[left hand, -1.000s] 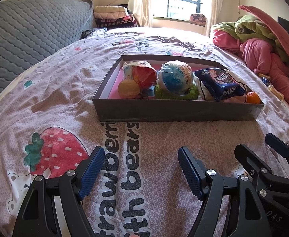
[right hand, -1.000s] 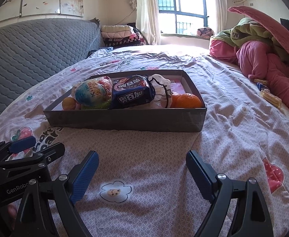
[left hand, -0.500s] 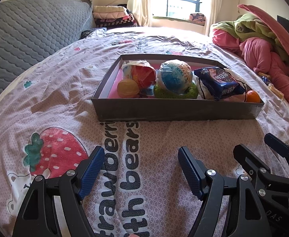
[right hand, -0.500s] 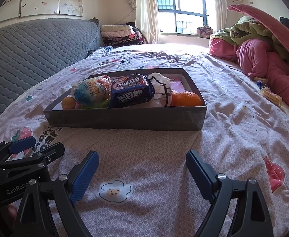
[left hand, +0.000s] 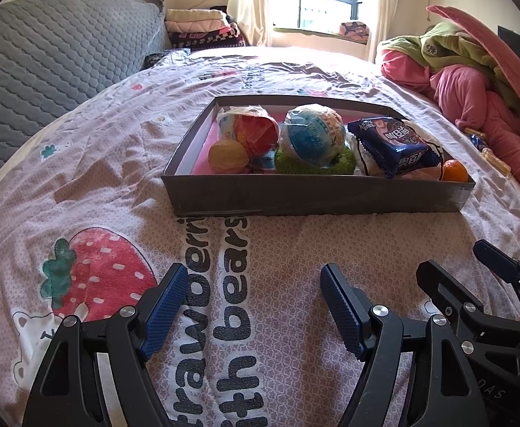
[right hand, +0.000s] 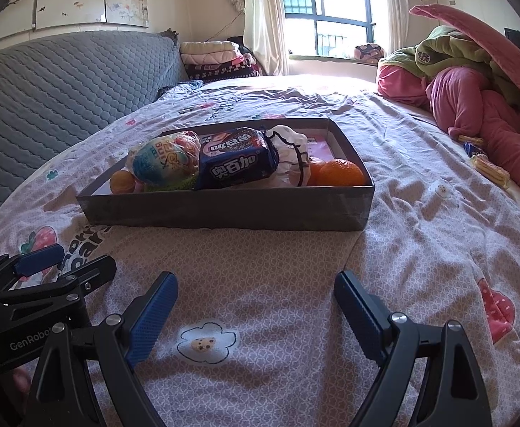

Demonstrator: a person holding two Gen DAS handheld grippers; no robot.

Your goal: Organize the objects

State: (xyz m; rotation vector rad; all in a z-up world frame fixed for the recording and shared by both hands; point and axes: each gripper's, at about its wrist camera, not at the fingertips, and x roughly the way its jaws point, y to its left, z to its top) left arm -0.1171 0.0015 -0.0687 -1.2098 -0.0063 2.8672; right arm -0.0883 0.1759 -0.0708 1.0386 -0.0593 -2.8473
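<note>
Hidden: box wall is covering the snacks' undersides.
Box: lying ahead of both grippers.
Left gripper: gaping, empty.
Right gripper: gaping, empty.

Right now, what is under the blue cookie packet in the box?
The blue cookie packet lies on a white pouch with a black cord inside the grey box. Anything beneath that pouch is covered.

Grey box, navy snack pack, strawberry-print pink bedspread, perhaps lilac.

A bed in a pink strawberry-print cover carries a dark shallow box and heaped pink bedding.
</note>
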